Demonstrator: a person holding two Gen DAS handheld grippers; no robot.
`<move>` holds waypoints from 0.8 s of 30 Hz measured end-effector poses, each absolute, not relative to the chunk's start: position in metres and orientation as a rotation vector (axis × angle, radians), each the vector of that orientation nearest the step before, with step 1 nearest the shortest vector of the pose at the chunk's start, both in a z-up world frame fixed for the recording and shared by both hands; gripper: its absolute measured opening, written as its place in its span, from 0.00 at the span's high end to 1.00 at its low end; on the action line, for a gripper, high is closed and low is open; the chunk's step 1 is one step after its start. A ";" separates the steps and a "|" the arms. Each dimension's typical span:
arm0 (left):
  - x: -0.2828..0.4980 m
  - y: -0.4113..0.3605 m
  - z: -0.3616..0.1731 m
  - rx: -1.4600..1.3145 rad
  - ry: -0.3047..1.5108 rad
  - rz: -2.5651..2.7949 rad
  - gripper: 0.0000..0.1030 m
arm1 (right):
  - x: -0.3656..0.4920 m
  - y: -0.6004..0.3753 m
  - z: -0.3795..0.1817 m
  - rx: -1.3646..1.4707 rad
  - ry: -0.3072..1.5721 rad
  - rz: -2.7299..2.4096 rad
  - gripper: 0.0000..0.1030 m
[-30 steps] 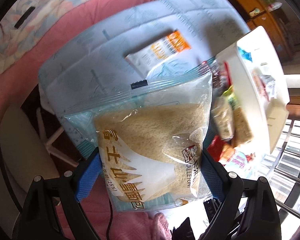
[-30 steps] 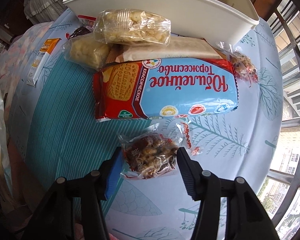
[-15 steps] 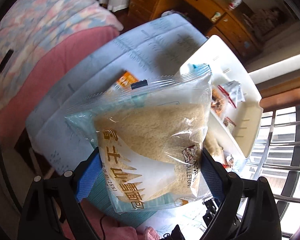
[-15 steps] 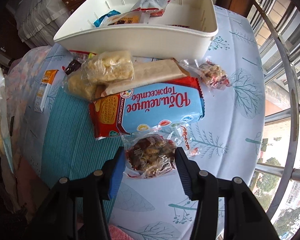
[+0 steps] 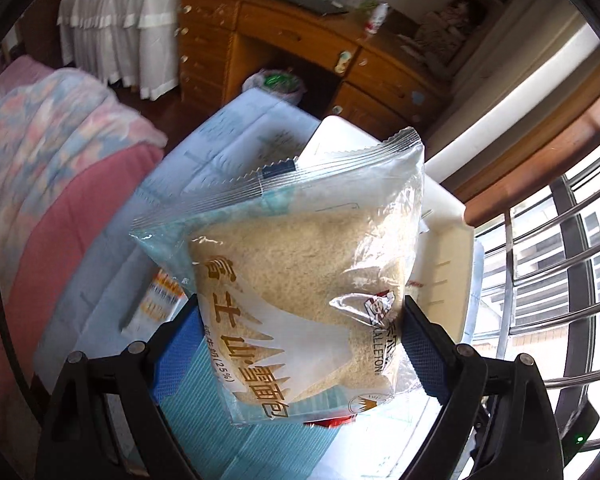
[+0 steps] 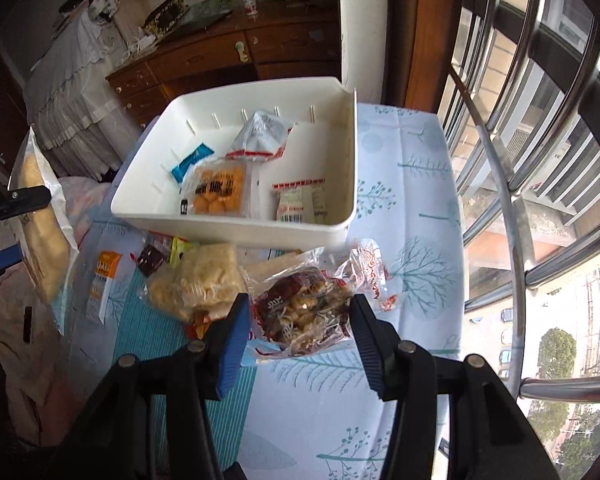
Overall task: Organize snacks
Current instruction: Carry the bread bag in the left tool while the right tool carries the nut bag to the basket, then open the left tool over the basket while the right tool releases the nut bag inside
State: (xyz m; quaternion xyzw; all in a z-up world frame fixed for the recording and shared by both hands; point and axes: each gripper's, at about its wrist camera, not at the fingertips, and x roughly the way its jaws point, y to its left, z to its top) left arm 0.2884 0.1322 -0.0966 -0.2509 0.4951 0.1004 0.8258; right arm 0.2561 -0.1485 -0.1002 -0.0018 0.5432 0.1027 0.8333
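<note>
White plastic bin (image 6: 342, 224) sits just above centre frame, beyond our right tool (image 6: 298, 334) clamped on the nut snack packet (image 6: 304, 312), nearer than our left tool (image 5: 300, 344) gripping the bread bag (image 5: 296, 272).

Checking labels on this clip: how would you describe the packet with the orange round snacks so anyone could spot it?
Start at the white bin on the tree-print tablecloth. Inside it, near the front wall, lies a clear packet of orange round snacks, between a blue packet and a red-and-white barcode packet. It alone shows orange balls.
</note>
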 end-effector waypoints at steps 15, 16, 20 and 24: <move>0.351 0.122 -0.097 -0.402 0.911 0.016 0.11 | 0.288 -0.140 -0.079 -0.055 0.868 0.183 0.51; 0.355 0.120 -0.099 -0.396 0.914 0.005 0.11 | 0.289 -0.138 -0.080 -0.060 0.856 0.187 0.51; 0.367 0.112 -0.106 -0.361 0.913 -0.032 0.11 | 0.296 -0.131 -0.085 -0.088 0.813 0.202 0.51; 0.377 0.099 -0.112 -0.300 0.915 -0.051 0.10 | 0.304 -0.123 -0.091 -0.105 0.797 0.215 0.50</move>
